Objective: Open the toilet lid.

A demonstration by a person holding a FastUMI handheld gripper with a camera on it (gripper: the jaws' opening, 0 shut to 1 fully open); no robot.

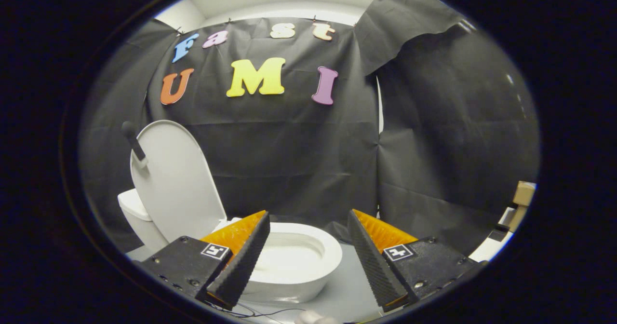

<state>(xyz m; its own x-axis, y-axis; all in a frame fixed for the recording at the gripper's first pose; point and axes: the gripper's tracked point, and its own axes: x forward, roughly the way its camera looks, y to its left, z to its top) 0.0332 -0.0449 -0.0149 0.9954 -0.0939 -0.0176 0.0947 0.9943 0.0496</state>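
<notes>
A white toilet (pixel 289 261) stands on the pale floor ahead of my fingers, toward the left. Its lid (pixel 176 179) is raised, leaning back against the tank (pixel 135 213), and the bowl lies uncovered. A short dark handle (pixel 133 143) sticks out from the lid's upper left edge. My gripper (pixel 307 247) is open, with a wide gap and nothing held between the fingers. The left finger (pixel 243 259) overlaps the bowl's near rim in the view; the right finger (pixel 371 261) stands over bare floor beside the bowl.
Black cloth walls close in behind the toilet and to the right. A light wooden or cardboard piece (pixel 523 194) shows at the far right. Thin wires (pixel 260 311) trail on the pale floor (pixel 347 292) in front of the toilet.
</notes>
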